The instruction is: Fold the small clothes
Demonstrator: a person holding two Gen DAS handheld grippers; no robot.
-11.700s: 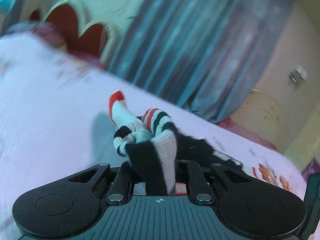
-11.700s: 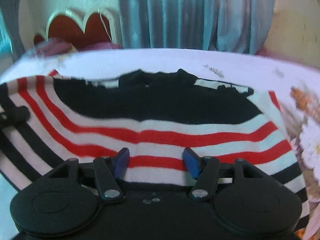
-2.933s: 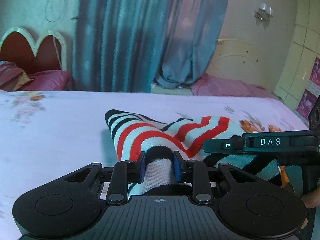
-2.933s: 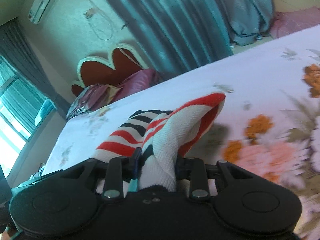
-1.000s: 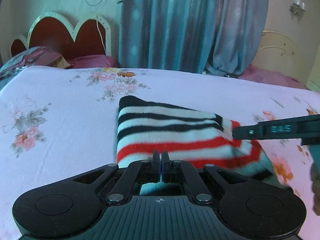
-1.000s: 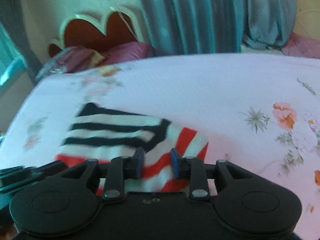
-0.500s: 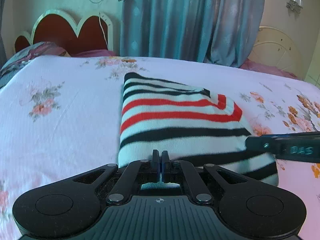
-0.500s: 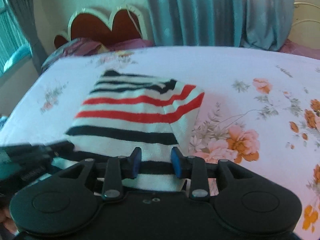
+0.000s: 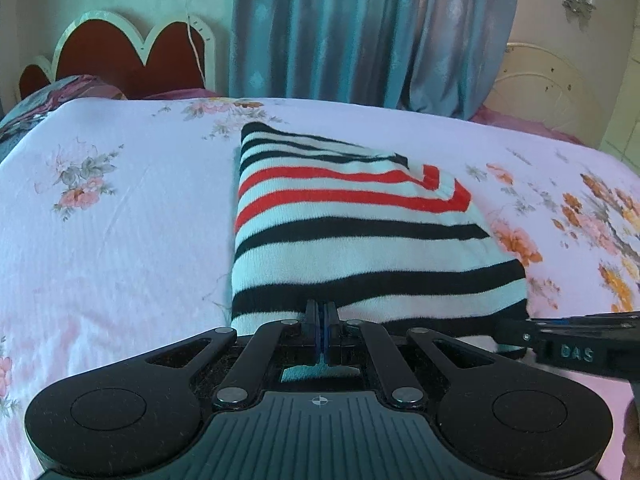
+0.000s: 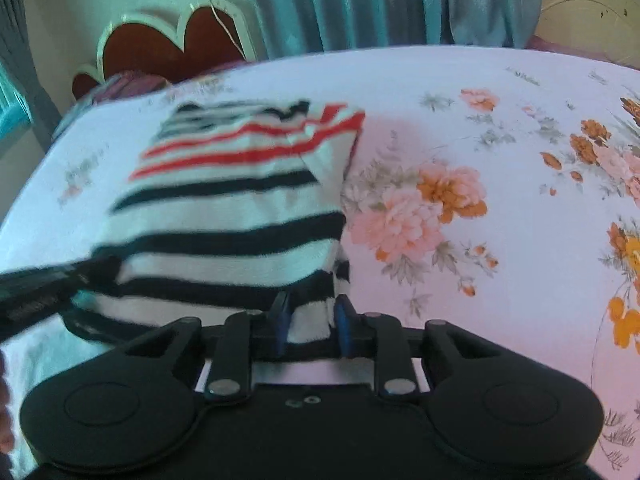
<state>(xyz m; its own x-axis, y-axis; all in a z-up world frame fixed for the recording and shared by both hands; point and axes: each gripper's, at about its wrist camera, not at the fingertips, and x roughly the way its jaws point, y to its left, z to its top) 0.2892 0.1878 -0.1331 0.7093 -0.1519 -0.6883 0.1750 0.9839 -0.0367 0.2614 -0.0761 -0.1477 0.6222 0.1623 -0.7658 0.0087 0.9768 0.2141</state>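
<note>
On the floral bedsheet (image 9: 120, 240), the folded striped sweater (image 9: 360, 232) runs lengthwise toward the headboard (image 9: 132, 56).

Pretty clearly a home bedroom: a bed with a floral sheet (image 9: 120, 208), a scalloped red headboard (image 9: 132, 56) (pillow (image 9: 60, 92) tucked against it), and long teal curtains (image 9: 360, 32) behind.

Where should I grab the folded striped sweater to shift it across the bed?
Probably by the near edge of the striped sweater, coming in low from the near side. It lies flat on the bedsheet, and its stacked layers end there. The left gripper is shut at that edge; the right gripper, whose jaws have just been closing, has the near right corner between its pads.
</note>
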